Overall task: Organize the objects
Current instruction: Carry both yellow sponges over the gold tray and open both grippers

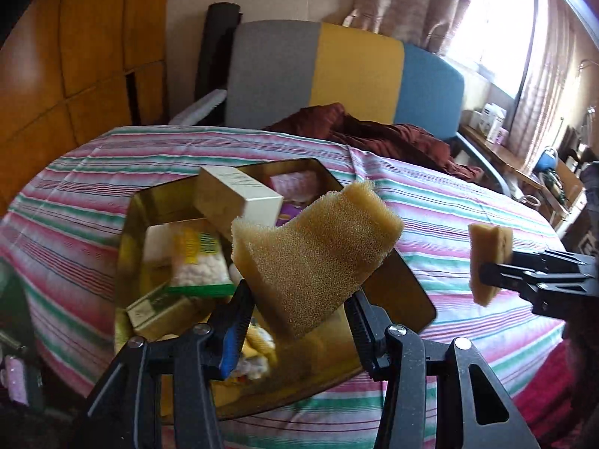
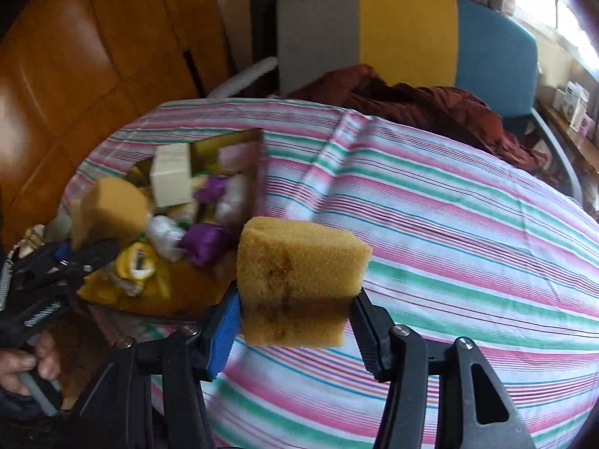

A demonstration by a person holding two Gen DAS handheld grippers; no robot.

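Observation:
My left gripper (image 1: 299, 303) is shut on a large yellow sponge (image 1: 314, 250) and holds it above the near right part of a gold tin box (image 1: 408, 288). The box holds a white carton (image 1: 239, 198), a cotton-ball packet (image 1: 198, 258) and other small packs. My right gripper (image 2: 295, 310) is shut on a second yellow sponge (image 2: 299, 284), over the striped bedsheet (image 2: 468, 243) to the right of the box. In the left wrist view the right gripper (image 1: 490, 273) and its sponge (image 1: 486, 258) show at the right. In the right wrist view the left gripper (image 2: 97, 250) with its sponge (image 2: 108, 205) is at the left.
A grey, yellow and blue headboard (image 1: 344, 71) stands behind the bed. A dark red blanket (image 1: 374, 134) lies at the bed's far side. A wooden wardrobe (image 1: 75, 56) is at the left. A cluttered desk (image 1: 524, 157) stands by the window at the right.

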